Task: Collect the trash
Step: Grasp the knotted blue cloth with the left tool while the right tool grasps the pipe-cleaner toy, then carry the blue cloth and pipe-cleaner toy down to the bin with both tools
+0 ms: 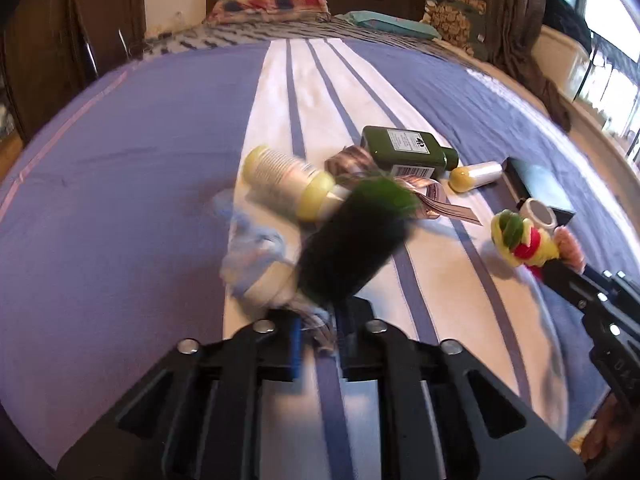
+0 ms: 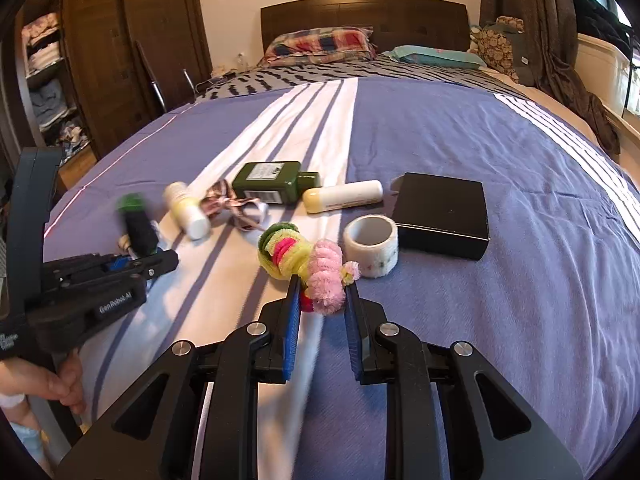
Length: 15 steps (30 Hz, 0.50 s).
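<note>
The left hand-held gripper [image 1: 316, 320] is closed on a bundle: a dark bottle [image 1: 352, 248] with a green cap, together with a wad of pale blue and white stuff [image 1: 256, 256], both smeared by motion blur. What exactly sits between the blue pads cannot be told, but the bundle rises straight from them. From the right wrist view, the same gripper [image 2: 132, 258] is low over the left side of the bed [image 2: 480, 128], with the bottle [image 2: 138, 228] sticking up from it.

The right hand-held gripper [image 2: 322, 296] has a narrow gap, and its pads flank a fuzzy pipe-cleaner toy [image 2: 316, 264], pink with yellow, green and red loops. The pads seem to touch it, though a firm pinch cannot be confirmed. The left view shows the toy [image 1: 524, 240] at the tip of that gripper [image 1: 560, 276].

The rest of the trash lies on the white-striped part of the blue bedspread. A yellow-capped tube [image 2: 186, 210] is near the left gripper, with a crumpled ribbon [image 2: 236, 204] just beside it. Behind them lies a green flat bottle [image 2: 272, 182], and a cream tube [image 2: 344, 196] lies just right of its cap. A roll of white tape [image 2: 372, 246] stands just beside the toy and beside a black box [image 2: 444, 214]. Pillows [image 2: 320, 46] lie at the headboard.
</note>
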Motion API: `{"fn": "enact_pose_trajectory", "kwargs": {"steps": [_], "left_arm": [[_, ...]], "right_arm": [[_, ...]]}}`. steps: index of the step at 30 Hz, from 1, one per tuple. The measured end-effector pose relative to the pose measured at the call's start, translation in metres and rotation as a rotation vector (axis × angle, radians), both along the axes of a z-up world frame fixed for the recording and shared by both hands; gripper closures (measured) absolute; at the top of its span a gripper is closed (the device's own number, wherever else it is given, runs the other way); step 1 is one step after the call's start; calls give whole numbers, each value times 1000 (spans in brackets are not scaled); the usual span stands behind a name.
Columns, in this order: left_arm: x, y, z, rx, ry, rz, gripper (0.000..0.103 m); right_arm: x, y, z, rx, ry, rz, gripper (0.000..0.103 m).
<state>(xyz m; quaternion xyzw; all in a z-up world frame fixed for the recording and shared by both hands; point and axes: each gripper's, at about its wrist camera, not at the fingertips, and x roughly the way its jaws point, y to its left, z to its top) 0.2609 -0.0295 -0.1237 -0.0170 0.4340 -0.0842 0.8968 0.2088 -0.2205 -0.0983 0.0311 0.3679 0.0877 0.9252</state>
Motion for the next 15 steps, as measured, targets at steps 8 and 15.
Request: {"fn": "enact_pose_trajectory", "kwargs": {"steps": [8,15], "left_arm": [[-25,8,4,-16,-1,-39,99],[-59,13,20,-29,-44,-57,100]], "right_arm": [[-24,9,7,24,-6,15,82],[-47,13,23,31,-41,20,82]]}}
